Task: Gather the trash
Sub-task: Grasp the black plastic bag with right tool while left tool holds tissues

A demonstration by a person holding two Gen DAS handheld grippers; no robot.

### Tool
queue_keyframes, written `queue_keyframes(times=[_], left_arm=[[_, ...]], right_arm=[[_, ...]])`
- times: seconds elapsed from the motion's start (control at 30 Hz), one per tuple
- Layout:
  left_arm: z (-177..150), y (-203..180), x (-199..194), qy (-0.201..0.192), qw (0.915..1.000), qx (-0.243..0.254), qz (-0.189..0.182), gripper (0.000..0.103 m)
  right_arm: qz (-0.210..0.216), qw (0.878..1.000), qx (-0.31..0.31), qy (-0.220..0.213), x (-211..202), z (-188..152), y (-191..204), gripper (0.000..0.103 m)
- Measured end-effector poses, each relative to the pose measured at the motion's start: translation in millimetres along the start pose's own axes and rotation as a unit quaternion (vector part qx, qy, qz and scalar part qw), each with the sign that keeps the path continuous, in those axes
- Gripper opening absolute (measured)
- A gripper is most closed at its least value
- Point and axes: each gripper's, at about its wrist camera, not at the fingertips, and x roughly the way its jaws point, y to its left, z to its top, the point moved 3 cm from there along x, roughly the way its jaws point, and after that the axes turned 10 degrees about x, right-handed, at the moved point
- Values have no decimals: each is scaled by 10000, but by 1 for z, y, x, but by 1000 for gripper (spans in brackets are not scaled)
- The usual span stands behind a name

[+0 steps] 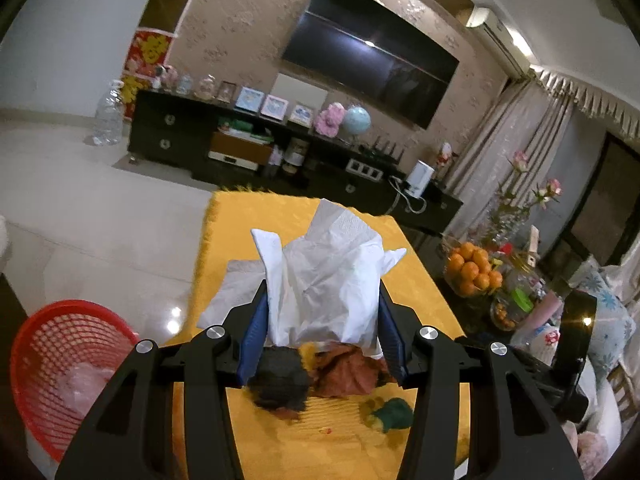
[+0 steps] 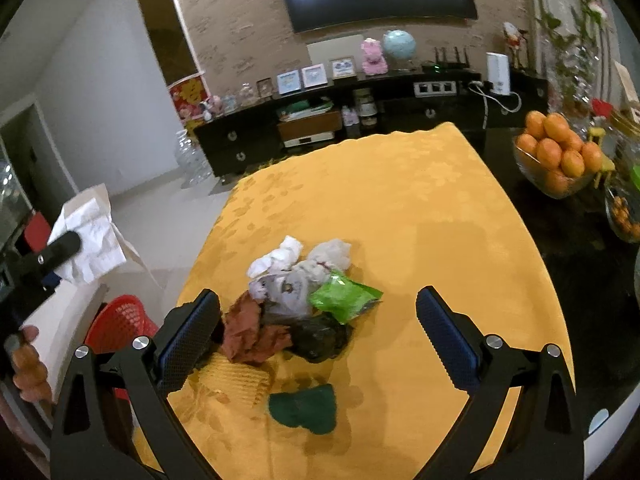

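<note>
Tissue (image 1: 324, 280), white and crumpled, sits clamped between the blue pads of the left gripper (image 1: 322, 316), its long axis running forward along the fingers, loose corners fanning away from the camera, raised above the yellow tablecloth (image 1: 360, 440). Below and left stands the red mesh basket (image 1: 60, 360), beside the table. The right gripper (image 2: 318, 340) holds its jaws wide and empty over the remaining pile: a brown wrapper (image 2: 248, 332), a green packet (image 2: 344, 296), crumpled white papers (image 2: 280, 260), a dark wad (image 2: 320, 338) and a dark green scrap (image 2: 304, 406) nearer the camera. A bowl of oranges (image 2: 556, 156) stands well apart at right.
</note>
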Motion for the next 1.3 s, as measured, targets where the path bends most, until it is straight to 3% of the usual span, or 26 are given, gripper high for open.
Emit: queue_keyframes(times=[0.37, 0.7, 0.87, 1.07, 1.17, 1.3], left_arm=[[5, 40, -43, -278, 9967, -41, 762, 47], [3, 61, -74, -409, 9938, -71, 1033, 47], [-1, 73, -86, -447, 9926, -129, 1120, 47], [-5, 89, -98, -454, 9908, -237, 1252, 47], [-6, 93, -103, -465, 9900, -279, 1300, 47], [-6, 93, -102, -451, 9896, -297, 1334, 47]], right_arm=[[212, 9969, -762, 49, 14, -19, 52, 96], [732, 9853, -1434, 570, 53, -51, 123, 96], [548, 9807, -1697, 799, 89, -64, 146, 96], [184, 9812, -1520, 1172, 130, -77, 141, 96], [43, 9803, -1596, 1165, 138, -81, 141, 89], [-124, 9777, -1724, 1195, 144, -82, 140, 69]])
